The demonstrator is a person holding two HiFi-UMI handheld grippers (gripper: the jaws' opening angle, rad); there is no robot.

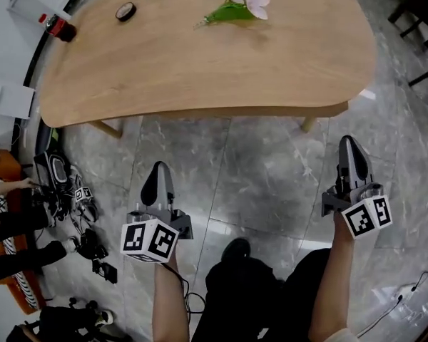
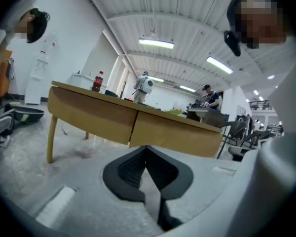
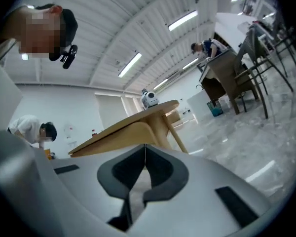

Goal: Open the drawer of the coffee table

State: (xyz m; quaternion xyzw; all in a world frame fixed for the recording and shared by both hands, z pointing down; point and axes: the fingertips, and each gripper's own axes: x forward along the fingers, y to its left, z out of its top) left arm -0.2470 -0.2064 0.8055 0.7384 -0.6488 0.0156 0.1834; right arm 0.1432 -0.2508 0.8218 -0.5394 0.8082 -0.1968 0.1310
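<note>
Left gripper point(image 1: 158, 168): at 7 o'clock, jaws pressed together on nothing, aimed at the table edge, probably lining up a reach.
Coffee table point(image 1: 200, 55): at 12 o'clock. Its drawer point(image 2: 96, 113) sits closed under the top, well apart from both grippers.
Right gripper point(image 1: 348, 144): at 4 o'clock, jaws together, empty.
Room: grey marble floor point(image 1: 264, 169); a flower point(image 1: 242, 6) lies on the tabletop.

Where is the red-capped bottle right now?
In the head view the red-capped bottle stands at the far left edge of the coffee table, just left of the black tape roll.
</note>
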